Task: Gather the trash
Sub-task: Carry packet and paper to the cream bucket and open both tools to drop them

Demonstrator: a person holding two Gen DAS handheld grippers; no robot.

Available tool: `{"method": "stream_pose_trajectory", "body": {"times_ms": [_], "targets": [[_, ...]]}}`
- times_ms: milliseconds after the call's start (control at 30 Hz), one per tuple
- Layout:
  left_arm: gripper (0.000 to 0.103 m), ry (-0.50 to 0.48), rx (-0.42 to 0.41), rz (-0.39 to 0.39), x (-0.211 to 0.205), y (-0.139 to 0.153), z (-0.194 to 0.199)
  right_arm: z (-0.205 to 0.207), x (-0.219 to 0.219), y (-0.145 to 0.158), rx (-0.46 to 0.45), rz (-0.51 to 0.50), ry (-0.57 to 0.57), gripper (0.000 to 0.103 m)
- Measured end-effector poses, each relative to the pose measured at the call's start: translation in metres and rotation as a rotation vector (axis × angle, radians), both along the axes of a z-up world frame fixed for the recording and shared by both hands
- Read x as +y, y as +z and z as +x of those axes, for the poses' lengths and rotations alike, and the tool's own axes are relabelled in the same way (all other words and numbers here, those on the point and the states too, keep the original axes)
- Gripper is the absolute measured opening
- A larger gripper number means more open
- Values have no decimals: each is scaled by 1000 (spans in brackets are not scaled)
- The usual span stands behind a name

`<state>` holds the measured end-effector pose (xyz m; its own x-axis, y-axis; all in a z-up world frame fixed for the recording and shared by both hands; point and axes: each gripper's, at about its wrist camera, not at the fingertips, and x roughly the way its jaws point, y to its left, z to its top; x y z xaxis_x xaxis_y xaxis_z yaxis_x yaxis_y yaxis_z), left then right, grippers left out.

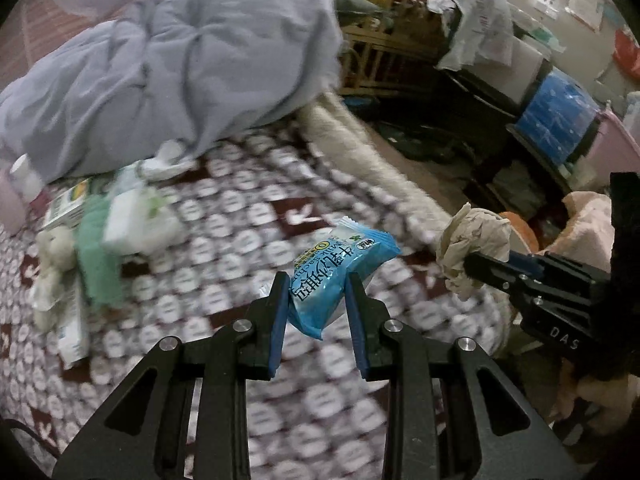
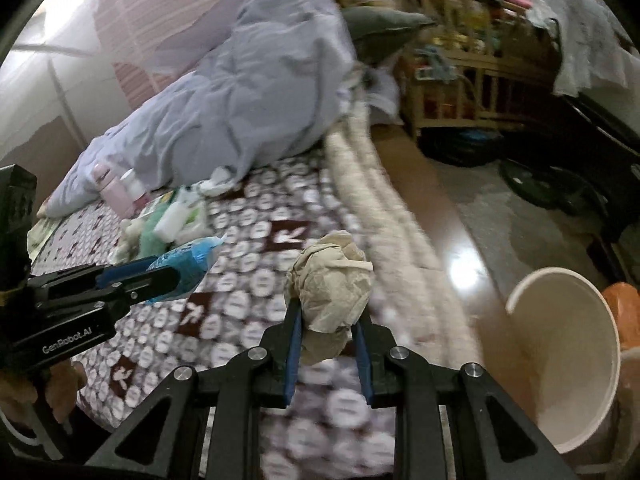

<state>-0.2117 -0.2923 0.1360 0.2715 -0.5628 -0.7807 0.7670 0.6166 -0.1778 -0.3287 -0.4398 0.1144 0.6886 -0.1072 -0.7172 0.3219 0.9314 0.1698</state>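
Both pieces of trash were already lifted clear of the patterned bedspread [image 1: 248, 216]: the left gripper [image 1: 318, 296] was nearly closed on a blue snack wrapper [image 1: 340, 276], its pads pressing the lower half, and the right gripper [image 2: 326, 320] was almost fully closed on a crumpled paper ball [image 2: 330, 284]. In the right wrist view a white bin [image 2: 568, 360] was seen low on the right, on the floor beside the bed, with its mouth open toward the camera. The step in hand was judged to be the carry to that bin. It would be done well if both grips were kept firm until each piece was above the opening — the wrapper is slippery and light, so it should be released low and not thrown. The 2 grippers were near each other, so one should be emptied first to avoid a collision at the rim. More loose things were left near the grey duvet [image 1: 160, 72] — a white bottle [image 2: 172, 218], a green cloth [image 1: 96, 256] and a pink bottle [image 2: 114, 192]. The fluffy edge of the bed [image 2: 384, 208] lay between the grippers and the bin.
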Motion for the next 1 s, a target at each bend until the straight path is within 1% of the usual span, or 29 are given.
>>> {"method": "stream_pose_trajectory", "body": {"times_ms": [533, 700, 800, 1000], "targets": [[25, -173, 59, -37, -115, 3, -55, -80, -99, -10, 7, 15, -239, 23], [25, -219, 72, -33, -148, -1, -73, -102, -129, -18, 21, 37, -315, 23], [25, -244, 91, -37, -168, -4, -84, -114, -143, -22, 26, 45, -351, 23], [25, -291, 96, -19, -200, -13, -103, -131, -166, -35, 48, 68, -411, 23]]}}
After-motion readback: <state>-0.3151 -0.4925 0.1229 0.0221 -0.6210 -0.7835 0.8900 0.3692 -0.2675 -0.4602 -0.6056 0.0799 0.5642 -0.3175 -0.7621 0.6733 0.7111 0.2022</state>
